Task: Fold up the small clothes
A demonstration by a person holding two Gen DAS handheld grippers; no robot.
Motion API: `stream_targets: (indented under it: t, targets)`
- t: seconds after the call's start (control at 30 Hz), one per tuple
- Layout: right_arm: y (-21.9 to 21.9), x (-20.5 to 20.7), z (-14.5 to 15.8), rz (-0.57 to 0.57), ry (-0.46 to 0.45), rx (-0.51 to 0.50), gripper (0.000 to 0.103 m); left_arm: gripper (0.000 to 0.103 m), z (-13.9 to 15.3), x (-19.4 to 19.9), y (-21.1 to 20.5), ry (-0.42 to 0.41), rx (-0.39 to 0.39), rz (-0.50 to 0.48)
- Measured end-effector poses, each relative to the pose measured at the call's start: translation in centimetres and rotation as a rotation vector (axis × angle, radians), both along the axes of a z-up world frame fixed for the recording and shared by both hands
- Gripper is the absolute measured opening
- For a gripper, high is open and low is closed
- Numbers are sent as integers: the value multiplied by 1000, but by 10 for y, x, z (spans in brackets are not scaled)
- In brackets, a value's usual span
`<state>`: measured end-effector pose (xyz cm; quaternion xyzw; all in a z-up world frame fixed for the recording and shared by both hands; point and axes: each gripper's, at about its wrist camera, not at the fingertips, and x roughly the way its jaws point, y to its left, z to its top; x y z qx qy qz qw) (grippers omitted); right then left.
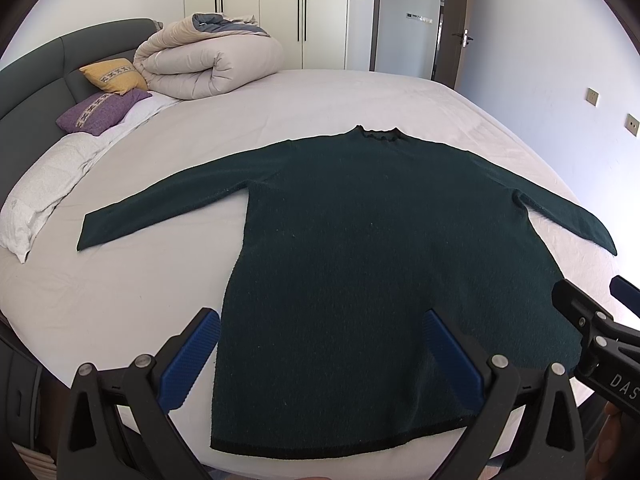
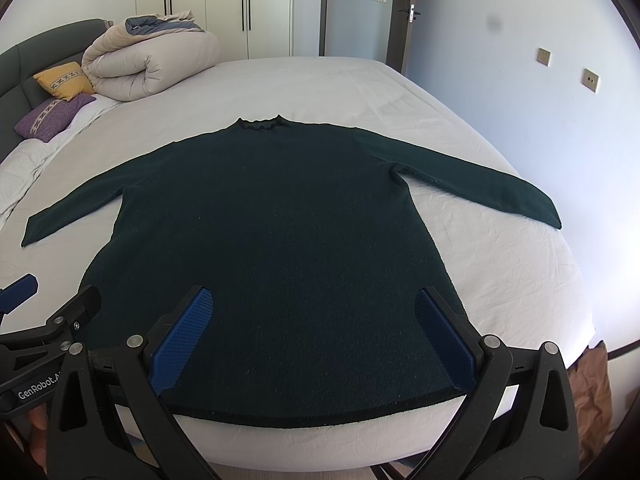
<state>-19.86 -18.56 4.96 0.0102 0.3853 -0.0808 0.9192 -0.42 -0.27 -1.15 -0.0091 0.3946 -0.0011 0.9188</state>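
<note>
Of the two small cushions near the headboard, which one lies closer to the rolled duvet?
The yellow cushion. It leans right against the rolled duvet, while the purple cushion lies in front of it, further from the duvet.

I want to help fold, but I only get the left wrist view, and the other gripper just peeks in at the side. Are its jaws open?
Observer: Yes. The right gripper has its jaws wide open above the lower part of the sweater, with nothing held between them.
Operator: What's past the bed on that side?
Observer: Something brown sits beside the near right corner of the bed. I cannot tell what it is.
Operator: Does my gripper have writing on it?
Observer: Yes. The side of the left gripper reads "GenRobot.A", and the rest is cut off.
</note>
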Motion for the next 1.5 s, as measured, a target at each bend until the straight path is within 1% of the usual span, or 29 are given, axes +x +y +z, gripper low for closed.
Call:
stream_targets:
  t: [0.47, 0.7, 0.9, 1.03, 1.13, 1.2, 1.27, 1.37, 1.4, 1.43, 1.47, 1.5]
  targets:
    - [3, -1, -6, 4, 10, 0, 103, 103, -5, -1, -1, 12, -2, -3]
    - [3, 5, -6, 9, 20, -4, 103, 103, -6, 3, 1, 22, -9, -10]
    - [1, 8, -7, 10, 27, 3, 103, 103, -9, 8, 4, 37, -34, -17]
    - [-8, 13, -13, 7, 43, 46, 103, 103, -14, 16, 8, 57, -73, -18]
    - [-32, 21, -18, -3, 48, 125, 103, 103, -16, 25, 12, 67, -107, -5]
    - [-62, 26, -19, -22, 25, 232, 103, 103, -15, 33, 13, 56, -128, 0]
    - [-102, 30, -19, -72, -8, 337, 103, 103, -12, 39, 11, 31, -128, -11]
    - [-184, 38, -28, -212, -55, 508, 103, 103, -6, 48, 5, -46, -128, -50]
    - [-215, 39, -34, -264, -79, 574, 103, 103, -6, 53, 2, -40, -114, -51]
    - [-246, 40, -39, -317, -105, 640, 103, 103, -9, 61, -3, -7, -94, -52]
    - [-277, 41, -45, -366, -137, 708, 103, 103, -14, 69, -6, 44, -89, -54]
    - [-307, 41, -52, -414, -171, 775, 103, 103, -18, 78, -7, 85, -106, -48]
